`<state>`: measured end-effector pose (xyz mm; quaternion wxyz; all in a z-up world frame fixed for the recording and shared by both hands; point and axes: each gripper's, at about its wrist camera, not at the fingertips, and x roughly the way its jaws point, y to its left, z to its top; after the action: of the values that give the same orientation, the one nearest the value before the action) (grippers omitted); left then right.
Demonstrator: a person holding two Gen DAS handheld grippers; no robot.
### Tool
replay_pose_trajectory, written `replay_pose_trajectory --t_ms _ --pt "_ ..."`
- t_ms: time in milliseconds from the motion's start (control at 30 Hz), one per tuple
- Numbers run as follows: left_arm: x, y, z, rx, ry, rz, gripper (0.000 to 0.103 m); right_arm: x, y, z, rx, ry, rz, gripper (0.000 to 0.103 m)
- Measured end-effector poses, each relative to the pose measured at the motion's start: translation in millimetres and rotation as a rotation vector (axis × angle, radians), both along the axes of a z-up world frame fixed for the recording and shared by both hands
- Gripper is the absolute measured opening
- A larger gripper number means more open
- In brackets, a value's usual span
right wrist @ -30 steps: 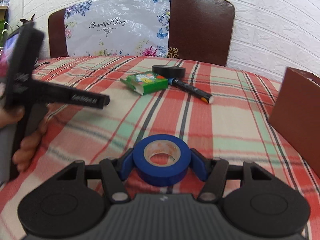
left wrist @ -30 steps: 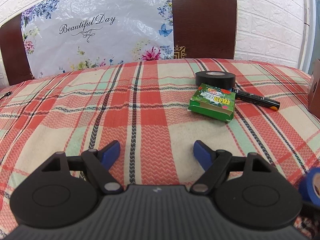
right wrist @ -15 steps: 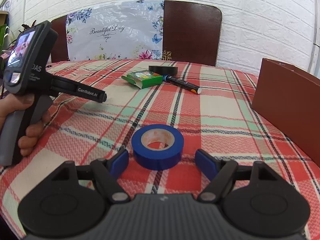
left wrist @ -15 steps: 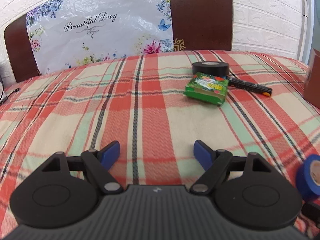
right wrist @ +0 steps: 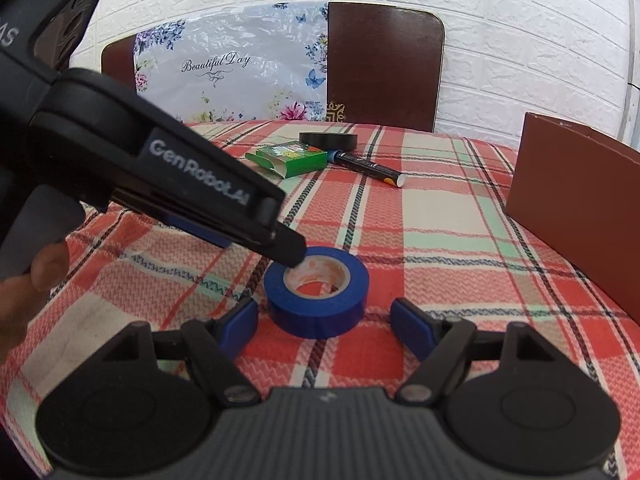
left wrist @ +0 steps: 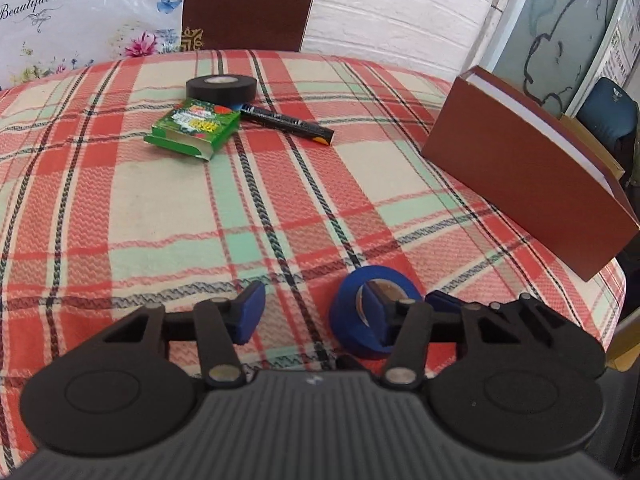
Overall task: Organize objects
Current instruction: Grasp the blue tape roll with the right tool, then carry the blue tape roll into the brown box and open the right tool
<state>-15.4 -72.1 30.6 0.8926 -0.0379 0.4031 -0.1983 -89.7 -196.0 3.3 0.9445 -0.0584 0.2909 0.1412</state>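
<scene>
I am looking along both tools over a table under a red, cream and green plaid cloth point(left wrist: 192, 216); one blue tape roll point(right wrist: 317, 292) lies flat on it, near the front edge, between my two tools. My right gripper point(right wrist: 325, 326) sits just behind the roll with its blue pads spread wide on either side, neither pad touching it, so it stands open and holds nothing. My left gripper point(left wrist: 314, 312) reaches in from the left side and its black finger crosses in front of the right camera, hiding part of the cloth; one finger tip point(right wrist: 290, 254) dips into the roll's hollow core while the other pad stays outside the rim; its jaws are closing with the roll's wall between them, and I cannot tell whether the pads press on it. A hand point(right wrist: 24, 292) shows at the left edge on the left tool's grip.

Farther back, in a tight cluster well apart from the blue roll, I count one black tape roll point(left wrist: 221, 89), one green box point(left wrist: 194, 127) lying just in front of it, and one black marker point(left wrist: 288, 121) angled to the right; along the right side stands one brown box point(left wrist: 532, 184). Behind the table I count two dark brown chair backs point(right wrist: 386, 66), with one flowered plastic bag point(right wrist: 236, 76) propped between them against a white brick wall point(right wrist: 520, 20).
</scene>
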Motion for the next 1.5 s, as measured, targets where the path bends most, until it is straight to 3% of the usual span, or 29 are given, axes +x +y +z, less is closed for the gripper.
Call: replay_pose_trajectory --t_ms 200,300,467,600,733,900,1033,1300,1367,1500 --pt "-1.8 -12.3 -2.7 0.019 0.011 -0.029 0.040 0.9 1.3 -0.1 0.002 0.003 0.007 0.075" --pt "-3.4 -20.3 -4.7 0.036 0.004 -0.046 0.026 2.1 3.8 -0.1 -0.008 0.003 0.023 0.070" --pt "-3.0 -21.5 -3.1 0.037 0.021 -0.018 0.020 -0.9 4.6 -0.2 -0.017 -0.015 0.038 0.058" --pt "-5.9 -25.9 11.0 0.023 0.018 -0.013 0.019 -9.5 0.7 4.4 -0.006 -0.058 0.023 0.058" --pt "-4.0 -51.4 43.5 0.012 -0.059 -0.055 0.020 -17.9 -14.1 22.9 -0.009 -0.176 -0.038 0.058" --pt "8.9 -114.2 90.0 -0.007 -0.181 -0.159 0.020 -13.4 -57.2 56.2 -0.031 -0.336 -0.186 0.058" --pt "18.0 -172.7 110.7 -0.016 -0.267 -0.256 0.020 -3.1 -104.2 76.3 -0.051 -0.423 -0.329 0.058" --pt "45.4 -253.1 100.2 -0.007 -0.279 -0.328 0.020 28.2 -177.7 76.9 -0.029 -0.393 -0.507 0.058" --pt "48.1 -259.0 93.1 0.020 -0.266 -0.307 0.021 38.2 -188.7 70.5 -0.024 -0.339 -0.523 0.059" --pt "45.2 -253.9 86.2 0.061 -0.279 -0.288 0.025 34.4 -192.3 65.2 -0.006 -0.357 -0.551 0.066"
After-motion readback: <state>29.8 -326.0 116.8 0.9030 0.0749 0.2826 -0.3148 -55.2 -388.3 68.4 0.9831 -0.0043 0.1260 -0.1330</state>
